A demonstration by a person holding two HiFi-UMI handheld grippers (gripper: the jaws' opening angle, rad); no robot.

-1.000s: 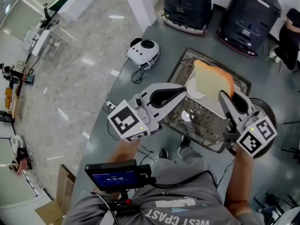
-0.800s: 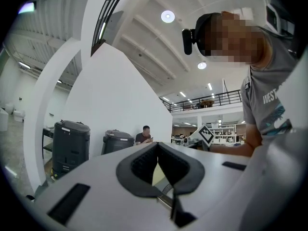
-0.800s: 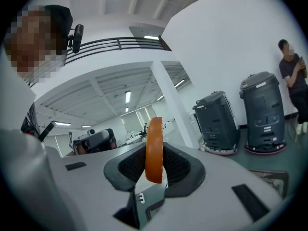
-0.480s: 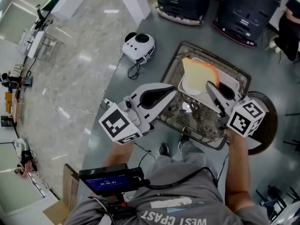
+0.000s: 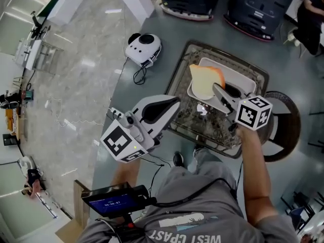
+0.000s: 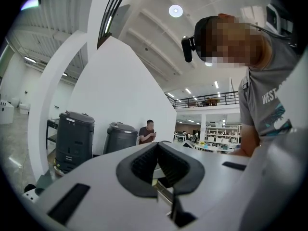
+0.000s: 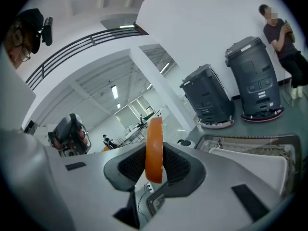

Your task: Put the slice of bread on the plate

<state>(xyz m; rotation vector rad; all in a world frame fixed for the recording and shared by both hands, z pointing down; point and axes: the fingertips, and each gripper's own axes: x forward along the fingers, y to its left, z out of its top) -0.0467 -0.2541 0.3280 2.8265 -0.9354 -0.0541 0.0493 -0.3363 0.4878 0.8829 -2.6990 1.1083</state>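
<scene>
Right gripper (image 5: 218,91) has its fingers clamped on the slice of bread (image 5: 202,82), which sticks out over the plate's (image 5: 239,78) left end, broad face up. Left gripper (image 5: 173,102), fingers together and empty, waits farther from the plate.

Right gripper (image 7: 155,173) pads clamp the slice of bread (image 7: 154,138), edge-on and upright. White plate (image 7: 260,162) low right. It sits inside a dark tray (image 7: 240,139).

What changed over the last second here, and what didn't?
The right gripper, shut on the orange-crusted slice of bread, came down, bringing the slice from high above to low over the white rectangular plate; whether they touch is unclear. The left gripper eased back slightly, shut and empty. The plate, the patterned tray and the white device stayed put.
</scene>
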